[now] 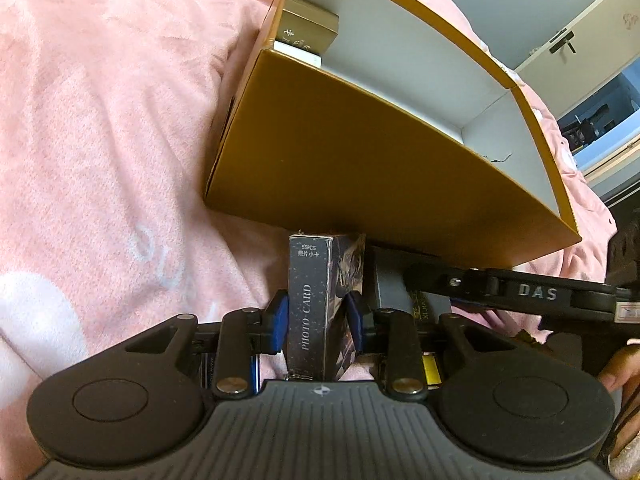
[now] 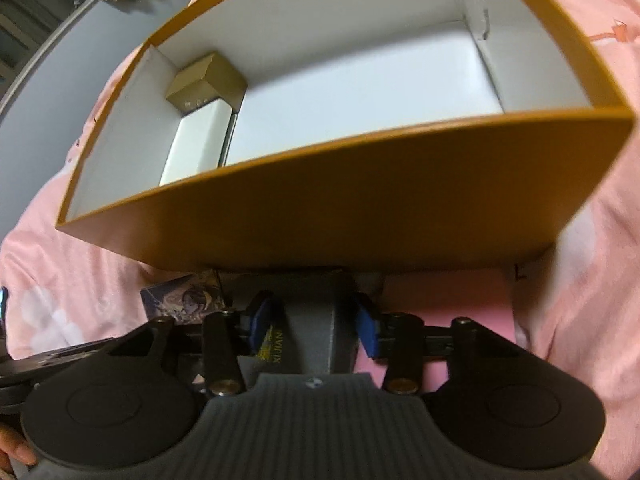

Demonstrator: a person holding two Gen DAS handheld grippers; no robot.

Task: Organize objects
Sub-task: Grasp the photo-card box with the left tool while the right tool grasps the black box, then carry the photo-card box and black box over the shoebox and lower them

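An open orange cardboard box [image 1: 360,168] with a white inside lies on a pink blanket; it also fills the right wrist view [image 2: 340,208]. Inside it, at one end, sit a small gold box [image 2: 208,80] and a white box [image 2: 196,144]; both show in the left wrist view too, gold box [image 1: 308,28], white box [image 1: 300,54]. My left gripper [image 1: 318,320] is shut on a dark "PHOTO CARD" box [image 1: 310,308], just in front of the orange box's near wall. My right gripper [image 2: 314,328] is shut on a grey box [image 2: 316,328] with yellow lettering, also just below the near wall.
The pink blanket [image 1: 100,120] covers the bed all around the box. The right gripper's arm marked "DAS" [image 1: 536,292] reaches in beside my left gripper. A pink card [image 2: 448,292] lies under the right gripper. A grey wall and cabinet [image 1: 560,20] stand beyond the bed.
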